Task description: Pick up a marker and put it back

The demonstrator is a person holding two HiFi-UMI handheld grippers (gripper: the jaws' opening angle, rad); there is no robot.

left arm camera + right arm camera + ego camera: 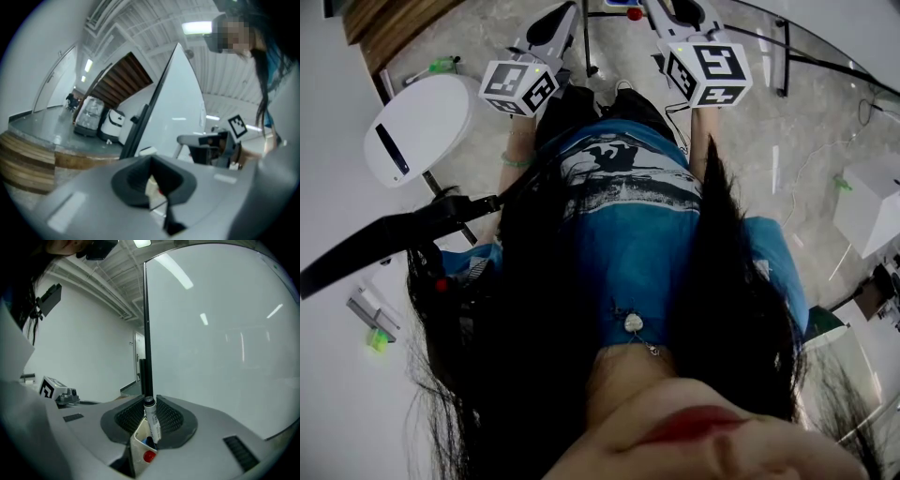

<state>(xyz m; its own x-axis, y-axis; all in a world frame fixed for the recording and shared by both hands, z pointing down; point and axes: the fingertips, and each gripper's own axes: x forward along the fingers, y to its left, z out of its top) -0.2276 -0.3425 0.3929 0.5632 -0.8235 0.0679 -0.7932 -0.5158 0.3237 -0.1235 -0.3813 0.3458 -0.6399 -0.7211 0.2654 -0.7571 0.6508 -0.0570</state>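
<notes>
The right gripper (148, 414) is pinching a marker (152, 425). The marker stands upright between the two meshed pads, its grey cap uppermost and its printed barrel touching a pad on either side. Just below the jaws, and a little toward this gripper's left, sits a small white marker holder (137, 442). The marker's lower end dips into the holder's mouth beside a blue cap (146, 441) and a red cap (149, 456). Straight ahead of the jaws rises a glossy white board (220, 333) with a black edge strip (146, 333).

The left gripper (152, 184) has its jaws drawn nearly together. A white wall of that same holder fills the narrow gap between them, with a speck of red just beyond, so this gripper seems to be clamping the holder to steady it. That is a judgement from a soft picture. In the head view both grippers angle inward toward one spot ahead of the person.

The marker is gripped, so at least the grasp is done. With its tip at the holder's mouth, I cannot tell whether it is about to come out or is being seated again. If it is going back, what is left is to lower it fully and spread the right jaws. If it is coming out, the lift and the whole return remain.
</notes>
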